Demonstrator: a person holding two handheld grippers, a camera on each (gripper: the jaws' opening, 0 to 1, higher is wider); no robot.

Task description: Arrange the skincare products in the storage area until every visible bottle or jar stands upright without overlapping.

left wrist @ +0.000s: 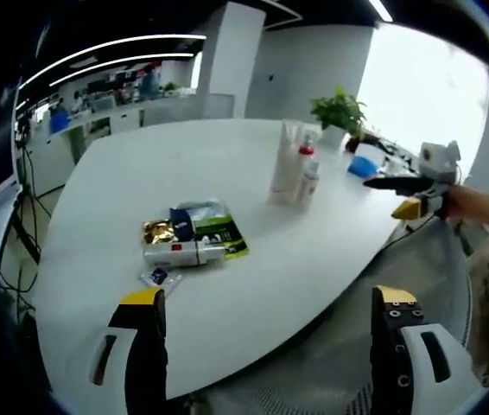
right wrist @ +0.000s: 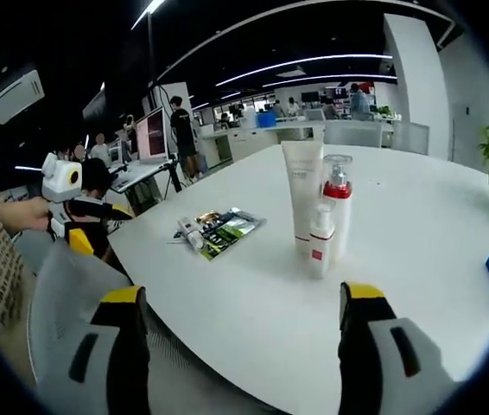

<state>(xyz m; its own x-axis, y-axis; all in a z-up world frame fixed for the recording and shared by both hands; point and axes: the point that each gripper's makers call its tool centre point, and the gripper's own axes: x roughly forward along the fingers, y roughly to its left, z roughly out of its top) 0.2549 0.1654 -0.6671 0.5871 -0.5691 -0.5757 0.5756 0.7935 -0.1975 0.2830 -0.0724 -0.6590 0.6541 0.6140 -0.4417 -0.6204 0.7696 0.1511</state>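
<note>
Three upright skincare containers clustered on the round white table (right wrist: 417, 259): tall white squeeze tube (right wrist: 301, 194), clear pump bottle with red collar (right wrist: 337, 199), small white bottle with red label (right wrist: 320, 242) nearest, touching or nearly so. Farther left, a flat pile of green and gold sachets (left wrist: 194, 226) with a white tube lying on its side (left wrist: 184, 253). Left gripper (left wrist: 266, 324) spread wide, holding nothing, off the near table edge. Right gripper (right wrist: 240, 333) likewise spread, empty.

Both views look in from off the white surface (left wrist: 227, 285) edge, from opposite sides. They share the standing bottles (left wrist: 295, 173), nearer in the right gripper view, and the packets (right wrist: 219, 229) mid-frame.
</note>
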